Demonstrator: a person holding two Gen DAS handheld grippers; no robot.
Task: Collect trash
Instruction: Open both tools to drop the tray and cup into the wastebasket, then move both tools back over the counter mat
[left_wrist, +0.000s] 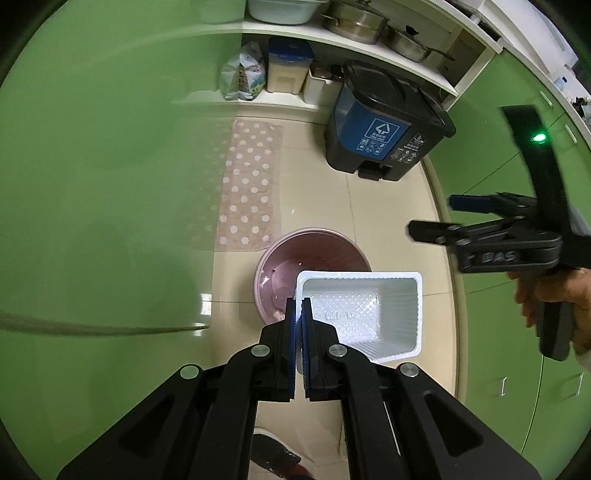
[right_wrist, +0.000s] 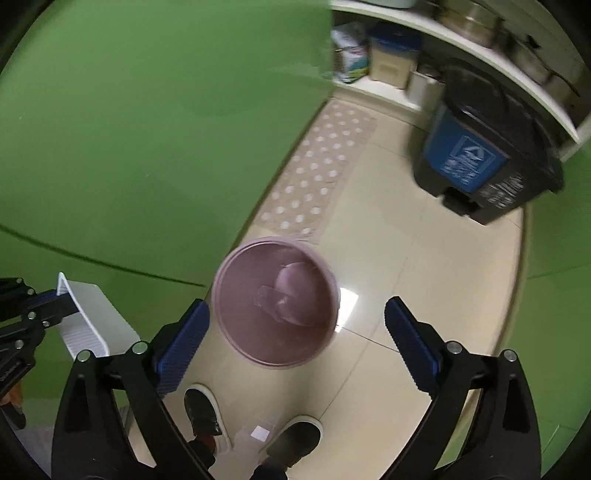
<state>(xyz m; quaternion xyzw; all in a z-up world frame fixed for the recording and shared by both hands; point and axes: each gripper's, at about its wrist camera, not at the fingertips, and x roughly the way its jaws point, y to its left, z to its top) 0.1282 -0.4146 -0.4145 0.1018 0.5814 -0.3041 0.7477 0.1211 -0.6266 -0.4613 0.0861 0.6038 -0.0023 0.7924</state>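
My left gripper (left_wrist: 299, 308) is shut on the near rim of a white plastic tray (left_wrist: 369, 314), which hangs over the floor beside a round pink bin (left_wrist: 280, 258). In the right wrist view the same tray (right_wrist: 96, 314) shows at the left, with the left gripper (right_wrist: 61, 302) clamped on its edge. My right gripper (right_wrist: 297, 334) is open and empty, pointing down over the pink bin (right_wrist: 221, 291). A clear plastic piece (right_wrist: 273, 301), blurred, lies inside the bin. The left wrist view shows the right gripper (left_wrist: 441, 218) at the far right, held by a hand (left_wrist: 554, 295).
A black and blue pedal bin (left_wrist: 384, 125) stands at the back right. A dotted mat (left_wrist: 251, 184) lies on the tiled floor along green cupboard doors (left_wrist: 110, 166). Shelves with pots (left_wrist: 354, 22) and bags are behind. The person's shoes (right_wrist: 201, 410) stand just before the pink bin.
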